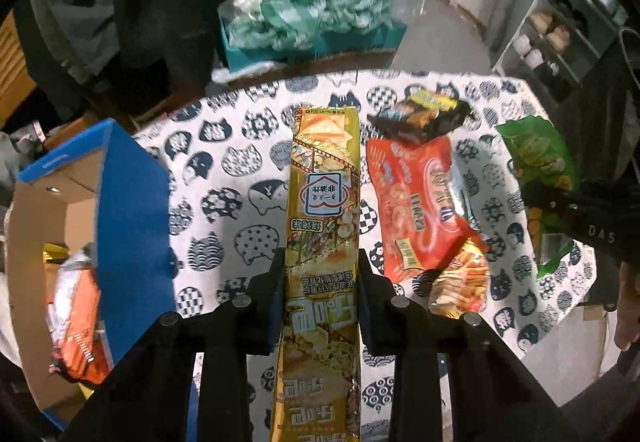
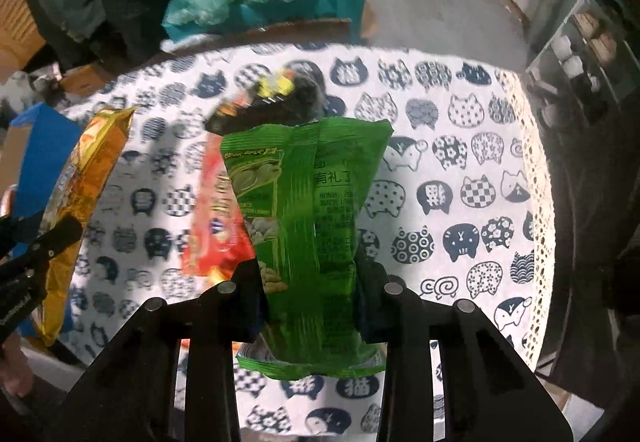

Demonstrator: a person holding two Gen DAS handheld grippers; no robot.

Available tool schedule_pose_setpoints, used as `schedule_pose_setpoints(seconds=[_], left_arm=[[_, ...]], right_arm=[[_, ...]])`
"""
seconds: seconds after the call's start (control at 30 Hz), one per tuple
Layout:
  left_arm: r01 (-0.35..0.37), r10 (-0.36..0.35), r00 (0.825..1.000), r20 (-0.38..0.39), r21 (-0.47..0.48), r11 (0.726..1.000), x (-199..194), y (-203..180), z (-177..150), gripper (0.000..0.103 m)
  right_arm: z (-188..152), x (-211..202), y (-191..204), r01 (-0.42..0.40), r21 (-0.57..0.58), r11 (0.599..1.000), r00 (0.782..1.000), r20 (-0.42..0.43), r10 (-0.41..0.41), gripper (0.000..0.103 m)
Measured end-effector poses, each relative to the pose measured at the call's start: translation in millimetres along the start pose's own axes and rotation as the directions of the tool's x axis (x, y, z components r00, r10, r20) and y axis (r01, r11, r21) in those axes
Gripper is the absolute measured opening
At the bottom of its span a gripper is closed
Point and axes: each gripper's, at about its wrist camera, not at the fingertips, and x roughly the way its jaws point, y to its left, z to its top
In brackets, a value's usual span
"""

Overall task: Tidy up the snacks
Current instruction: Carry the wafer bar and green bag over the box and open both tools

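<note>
My left gripper is shut on a long yellow snack pack, held above the cat-print tablecloth. In the right wrist view my right gripper is shut on a green snack bag, lifted off the table. The same green snack bag shows at the right of the left wrist view, and the yellow snack pack at the left of the right wrist view. A red snack bag, a black snack bag and an orange stick-snack bag lie on the cloth.
A blue cardboard box stands open at the table's left, with an orange packet inside. Behind the table sit teal bags in a box. A shelf with cups is at the far right. The cloth's lace edge marks the table's right side.
</note>
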Motion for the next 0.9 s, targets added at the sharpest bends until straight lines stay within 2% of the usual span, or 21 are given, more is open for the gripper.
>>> schedule_pose_setpoints(seconds=[0.27, 0.5, 0.9], left_arm=[[0.034, -0.033, 0.996, 0.083, -0.008, 0.999, -50, 11, -5, 0.031], [0.015, -0.015, 0.982, 0.187, 0.003, 1.000, -97, 22, -7, 0.030], [0.003, 0.023, 0.974, 0.225, -0.118, 0.993, -124, 90, -22, 0.031]], right_arm=[[7, -44, 31, -0.063, -0.055, 0.996, 0.995, 0.072, 0.067, 0.033], [16, -66, 64, -0.118, -0.101, 0.988, 0.986, 0.105, 0.129, 0.033], [34, -79, 146, -0.170, -0.220, 0.961, 0.975, 0.107, 0.197, 0.033]])
